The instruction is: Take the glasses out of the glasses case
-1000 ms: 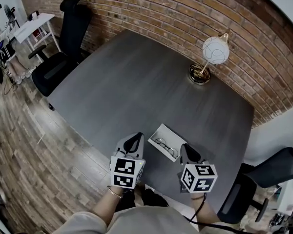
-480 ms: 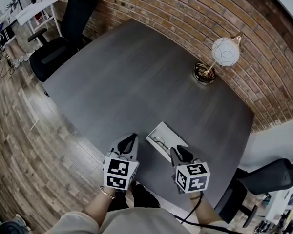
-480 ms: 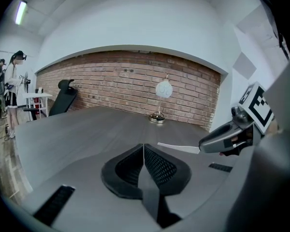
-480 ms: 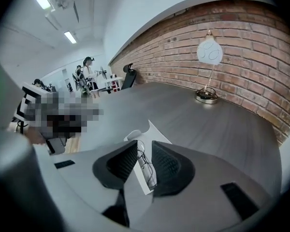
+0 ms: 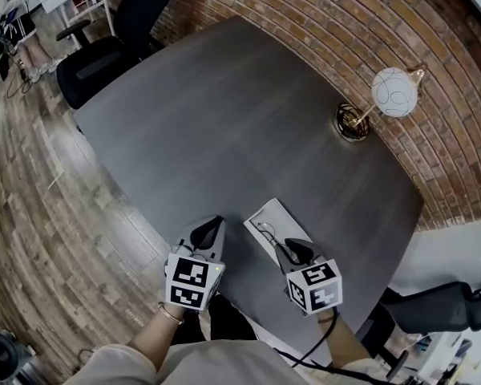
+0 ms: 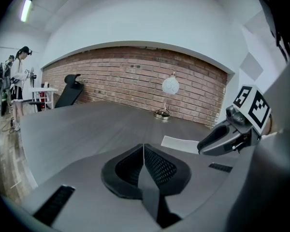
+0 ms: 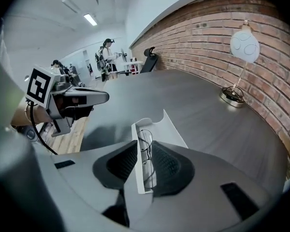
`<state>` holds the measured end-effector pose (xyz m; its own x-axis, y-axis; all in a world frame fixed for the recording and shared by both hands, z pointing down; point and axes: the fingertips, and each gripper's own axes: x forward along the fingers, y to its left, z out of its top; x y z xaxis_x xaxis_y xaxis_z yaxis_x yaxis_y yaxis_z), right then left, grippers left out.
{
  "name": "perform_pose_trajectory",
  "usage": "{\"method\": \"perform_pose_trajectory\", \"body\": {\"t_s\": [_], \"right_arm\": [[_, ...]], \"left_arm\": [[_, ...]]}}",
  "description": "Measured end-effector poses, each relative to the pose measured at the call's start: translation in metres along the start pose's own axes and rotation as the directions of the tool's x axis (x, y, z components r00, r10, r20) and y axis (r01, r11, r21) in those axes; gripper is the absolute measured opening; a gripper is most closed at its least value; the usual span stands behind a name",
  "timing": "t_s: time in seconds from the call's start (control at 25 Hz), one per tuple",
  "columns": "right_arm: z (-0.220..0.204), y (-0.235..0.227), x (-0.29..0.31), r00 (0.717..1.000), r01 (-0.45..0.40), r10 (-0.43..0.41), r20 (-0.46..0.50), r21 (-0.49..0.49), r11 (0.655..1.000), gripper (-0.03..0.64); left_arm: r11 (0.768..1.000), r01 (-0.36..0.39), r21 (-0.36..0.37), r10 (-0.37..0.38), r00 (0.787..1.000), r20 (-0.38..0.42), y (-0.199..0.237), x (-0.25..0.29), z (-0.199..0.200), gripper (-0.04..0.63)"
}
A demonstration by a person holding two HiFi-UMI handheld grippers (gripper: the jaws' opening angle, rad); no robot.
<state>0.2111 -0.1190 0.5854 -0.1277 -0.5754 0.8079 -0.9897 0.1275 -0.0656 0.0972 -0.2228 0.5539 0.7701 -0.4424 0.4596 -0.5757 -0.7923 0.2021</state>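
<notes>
Left gripper (image 6: 143,148) jaws closed; right gripper (image 7: 144,149) jaws gape astride glasses (image 7: 146,135) and case (image 7: 134,144) wall.

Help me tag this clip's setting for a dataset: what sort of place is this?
Probably an office or shared workspace: a large grey table beside a brick wall, black office chairs around it, and, in the right gripper view, people at white desks further back.

Glasses (image 5: 267,234) in the case (image 5: 274,213) near the table's (image 5: 224,119) front edge; lamp (image 5: 394,92) far right, chair (image 5: 96,61) beyond the left corner
</notes>
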Motion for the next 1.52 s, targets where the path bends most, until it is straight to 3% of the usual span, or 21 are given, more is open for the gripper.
{"method": "perform_pose_trajectory", "body": {"t_s": [0.44, 1.04, 1.52], "right_arm": [[-0.013, 0.000, 0.023, 0.985, -0.117, 0.098, -0.144, -0.129, 0.985, 0.104], [-0.023, -0.002, 0.031, 0.943, -0.232, 0.193, -0.270, -0.121, 0.965, 0.104], [-0.025, 0.003, 0.035, 0.856, -0.408, 0.373, -0.359, -0.024, 0.913, 0.092]], "left_arm": [[0.998, -0.043, -0.044, 0.043, 0.999, -0.013, 0.016, -0.001, -0.011, 0.025], [0.992, -0.084, -0.095, 0.083, 0.996, -0.022, 0.029, 0.001, -0.022, 0.025], [0.991, -0.080, -0.109, 0.077, 0.996, -0.037, 0.031, 0.003, -0.027, 0.025]]}}
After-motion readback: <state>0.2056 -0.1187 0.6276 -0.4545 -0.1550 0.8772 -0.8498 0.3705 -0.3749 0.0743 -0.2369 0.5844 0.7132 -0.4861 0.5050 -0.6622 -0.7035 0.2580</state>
